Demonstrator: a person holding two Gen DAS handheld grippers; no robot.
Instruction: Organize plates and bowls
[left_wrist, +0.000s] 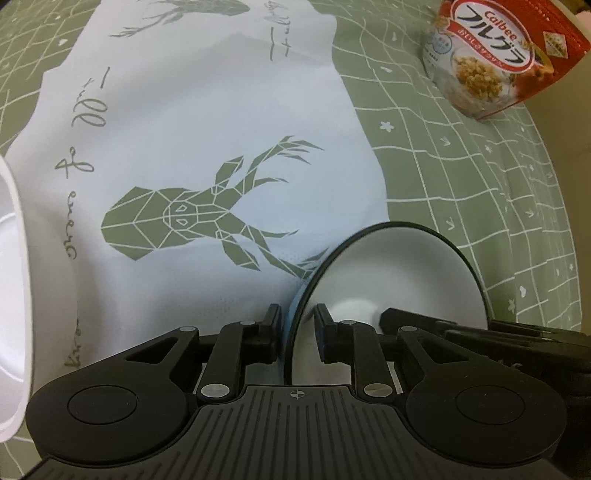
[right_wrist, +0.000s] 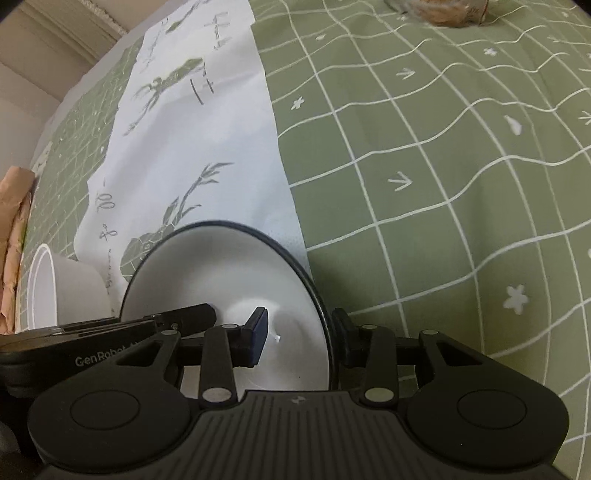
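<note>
Left wrist view shows a round bowl (left_wrist: 399, 280), white inside with a thin dark rim and a pale blue outside. It is tipped steeply on edge, its opening facing right in this view and its rim rising away from the camera. It sits over the desk where the white cloth (left_wrist: 207, 122) with green stag prints meets the green grid-patterned tablecloth (left_wrist: 480, 192).

The left tool (left_wrist: 297, 325) straddles the near-left part of the rim, one finger outside the blue wall and one inside the white hollow. The fingers stand narrowly apart around the wall; whether the pads press on it I cannot tell. The right tool's black fingers reach into the bowl from the right edge of this view.

In the right wrist view the same bowl (right_wrist: 229, 280) opens to the left, its rim running from near the camera up and away. The right tool (right_wrist: 299, 334) pinches the right-hand rim, one blue-padded finger (right_wrist: 258, 328) inside and the other outside.

A white tub (left_wrist: 11, 288) stands at the left edge, near the bowl but apart. A red cereal packet (left_wrist: 495, 55) lies far off on the green cloth.
</note>
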